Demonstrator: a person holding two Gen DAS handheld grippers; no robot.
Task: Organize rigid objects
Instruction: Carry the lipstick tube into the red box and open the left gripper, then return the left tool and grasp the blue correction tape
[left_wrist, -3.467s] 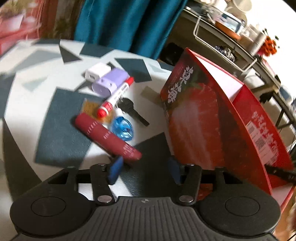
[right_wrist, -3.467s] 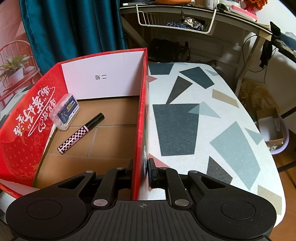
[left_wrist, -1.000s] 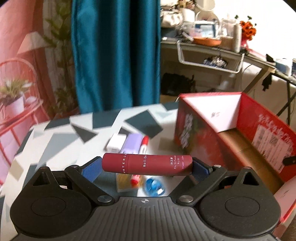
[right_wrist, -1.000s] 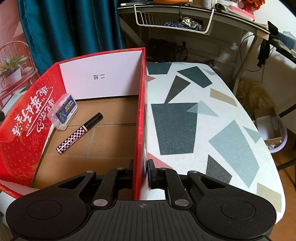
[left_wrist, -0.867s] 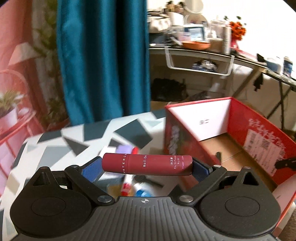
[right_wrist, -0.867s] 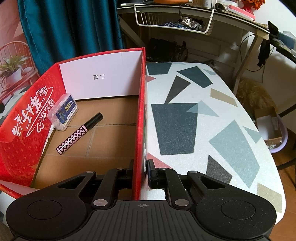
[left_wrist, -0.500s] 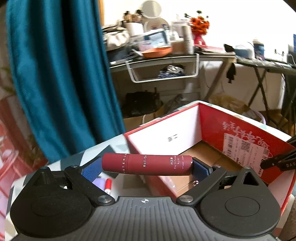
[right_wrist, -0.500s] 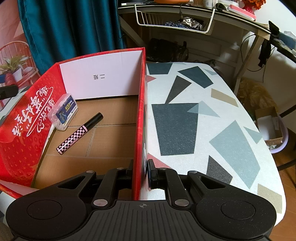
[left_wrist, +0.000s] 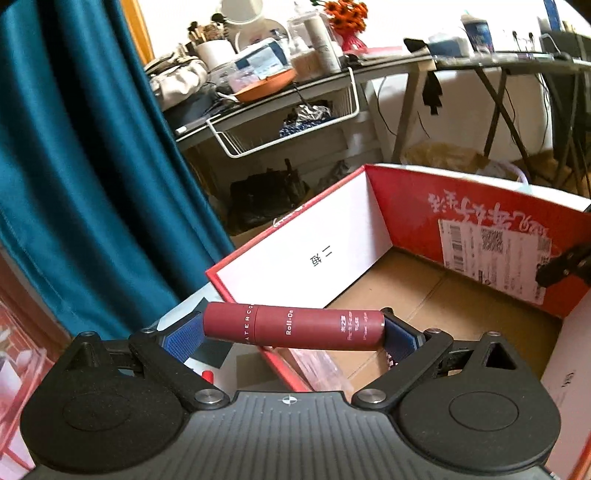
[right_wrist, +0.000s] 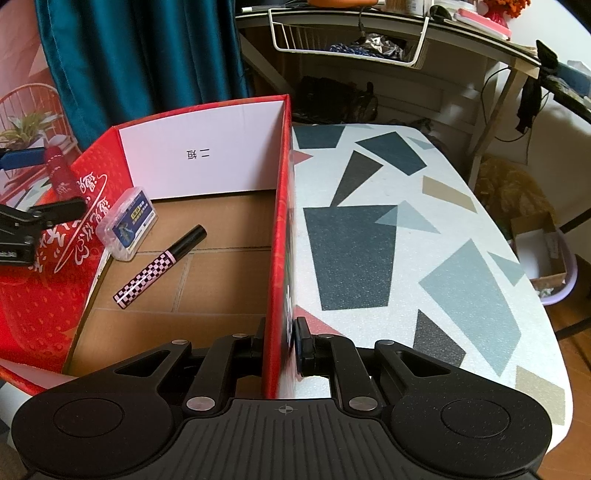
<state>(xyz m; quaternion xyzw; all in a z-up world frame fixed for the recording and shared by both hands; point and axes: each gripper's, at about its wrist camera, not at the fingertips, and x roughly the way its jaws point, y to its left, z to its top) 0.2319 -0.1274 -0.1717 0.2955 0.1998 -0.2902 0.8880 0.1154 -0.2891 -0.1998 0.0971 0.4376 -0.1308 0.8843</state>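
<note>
Checkered pen (right_wrist: 159, 266) & clear case (right_wrist: 126, 224) lying in red box (left_wrist: 413, 206), box wall clamped by R gripper (right_wrist: 281, 345) – maroon roll-on tube (left_wrist: 293, 325) gripped crosswise by L gripper (left_wrist: 293, 334), box rim at 12 o'clock.

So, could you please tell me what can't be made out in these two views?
- Left wrist view: the pen on the table is mostly hidden behind the left gripper and its dark red tube.
- Left wrist view: the shipping label on the box is too small to read.
- Right wrist view: the box's near corner is hidden behind the right gripper.
</note>
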